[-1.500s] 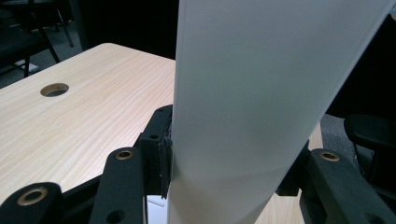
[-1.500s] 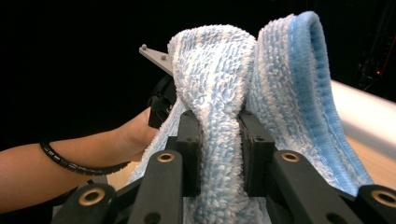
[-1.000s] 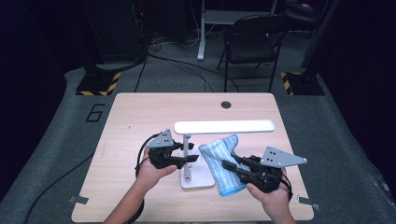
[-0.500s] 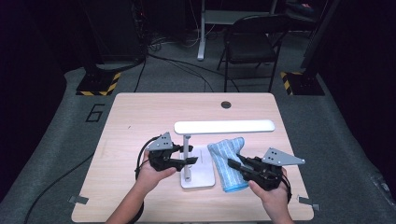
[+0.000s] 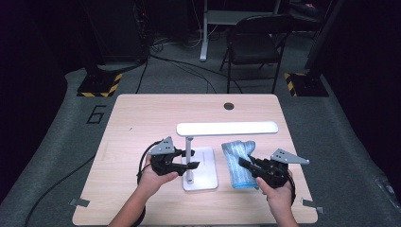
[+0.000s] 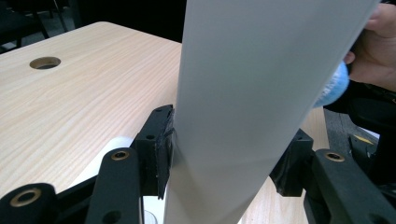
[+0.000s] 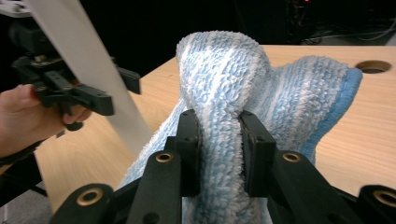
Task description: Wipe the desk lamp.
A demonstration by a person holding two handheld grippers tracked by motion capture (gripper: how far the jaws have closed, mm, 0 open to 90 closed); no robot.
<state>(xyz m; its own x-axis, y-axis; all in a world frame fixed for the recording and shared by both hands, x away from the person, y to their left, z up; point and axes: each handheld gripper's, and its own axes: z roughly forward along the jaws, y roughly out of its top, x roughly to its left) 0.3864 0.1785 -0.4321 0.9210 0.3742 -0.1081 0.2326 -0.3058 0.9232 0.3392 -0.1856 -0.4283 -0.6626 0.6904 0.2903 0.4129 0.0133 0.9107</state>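
Observation:
A white desk lamp stands mid-table, with a long flat head [image 5: 227,128], a thin pole [image 5: 189,153] and a square base [image 5: 205,170]. My left gripper [image 5: 191,165] is shut on the pole, which rises wide and white [image 6: 243,84] between its pads [image 6: 161,144]. A blue-and-white striped towel [image 5: 239,158] lies right of the base. My right gripper [image 5: 244,164] is shut on a raised fold of the towel [image 7: 224,70], jaws pressing both sides. In the right gripper view the pole [image 7: 79,51] and the left gripper [image 7: 70,93] are at the left.
The wooden table [image 5: 137,123] has a round cable hole [image 5: 229,106] at its far edge. A black folding chair [image 5: 253,45] and stands with hazard-striped bases [image 5: 99,87] sit on the floor beyond. Bare tabletop lies left of the lamp.
The towel has shifted right, away from the lamp base, in the right gripper's hold and looks narrower. The left gripper has stayed on the pole.

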